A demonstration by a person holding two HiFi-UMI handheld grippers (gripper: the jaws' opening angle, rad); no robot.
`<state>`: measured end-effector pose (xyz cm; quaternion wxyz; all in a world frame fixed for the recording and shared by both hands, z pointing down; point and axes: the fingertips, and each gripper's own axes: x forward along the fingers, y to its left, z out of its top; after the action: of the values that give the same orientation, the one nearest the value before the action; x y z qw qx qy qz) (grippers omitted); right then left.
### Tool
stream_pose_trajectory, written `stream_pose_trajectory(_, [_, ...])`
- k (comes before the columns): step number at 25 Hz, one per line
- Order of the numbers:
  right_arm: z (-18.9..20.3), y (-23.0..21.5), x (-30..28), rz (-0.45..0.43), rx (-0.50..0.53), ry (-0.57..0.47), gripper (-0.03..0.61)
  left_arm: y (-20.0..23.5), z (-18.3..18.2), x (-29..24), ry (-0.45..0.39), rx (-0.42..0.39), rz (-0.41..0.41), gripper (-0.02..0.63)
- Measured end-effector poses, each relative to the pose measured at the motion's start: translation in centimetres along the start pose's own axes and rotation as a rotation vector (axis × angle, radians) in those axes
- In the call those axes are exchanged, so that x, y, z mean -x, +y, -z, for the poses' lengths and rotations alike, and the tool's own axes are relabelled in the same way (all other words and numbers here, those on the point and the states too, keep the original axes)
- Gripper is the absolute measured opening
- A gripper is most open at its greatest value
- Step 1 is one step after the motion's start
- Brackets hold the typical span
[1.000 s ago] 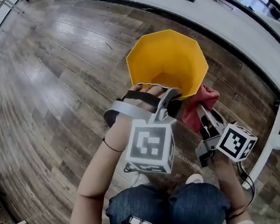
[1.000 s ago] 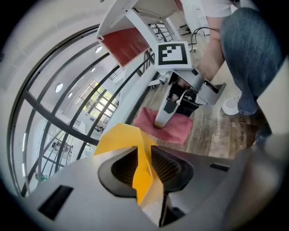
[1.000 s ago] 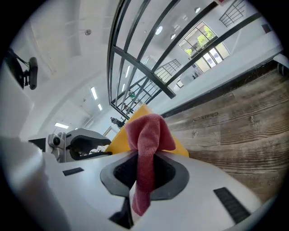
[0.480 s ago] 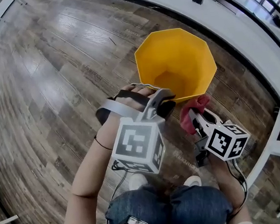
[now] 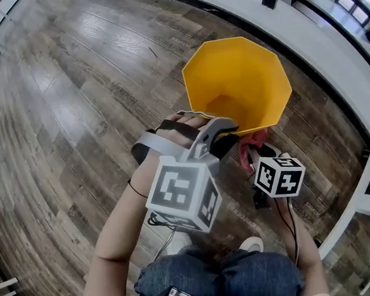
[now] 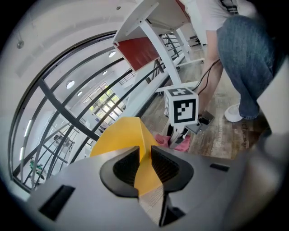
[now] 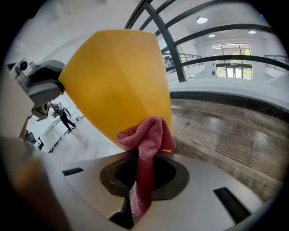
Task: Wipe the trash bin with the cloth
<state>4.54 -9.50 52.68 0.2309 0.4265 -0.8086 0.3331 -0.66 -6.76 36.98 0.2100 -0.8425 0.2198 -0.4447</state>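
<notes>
Teamwork here: our left gripper [image 6: 144,163] is clamped on the near rim of the yellow octagonal plastic trash bin [image 5: 236,74] so it won't slide. Our right gripper [image 7: 144,173] pinches the pink microfibre cloth [image 7: 146,135] against its near-right outer wall, poised for wiping.

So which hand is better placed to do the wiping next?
Right. The right tool is shut on the pink cloth, close by the yellow bin's outer wall; the left tool grips the bin's rim, likely steadying it.
</notes>
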Motion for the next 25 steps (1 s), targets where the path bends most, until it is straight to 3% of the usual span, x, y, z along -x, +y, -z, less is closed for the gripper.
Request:
stream_pose_trajectory(7, [3.6, -1.6, -3.5, 0.040, 0.030, 0.097, 0.051, 0.0, -0.1, 0.0, -0.004, 0.015, -0.008, 0.080])
stream_pose_trajectory(14, [4.6, -2.6, -4.1, 0.050, 0.015, 0.134, 0.051, 0.1, -0.3, -0.2, -0.014, 0.027, -0.003, 0.080])
stream_pose_trajectory(19, [0.9, -2.3, 2.6, 0.041, 0.002, 0.013, 0.051, 0.2, -0.7, -0.4, -0.045, 0.044, -0.010, 0.080])
stream_pose_trajectory(25, [-4.7, 1.4, 9.9, 0.003, 0.132, -0.149, 0.051, 0.3, -2.0, -1.5, -0.080, 0.073, -0.008, 0.078])
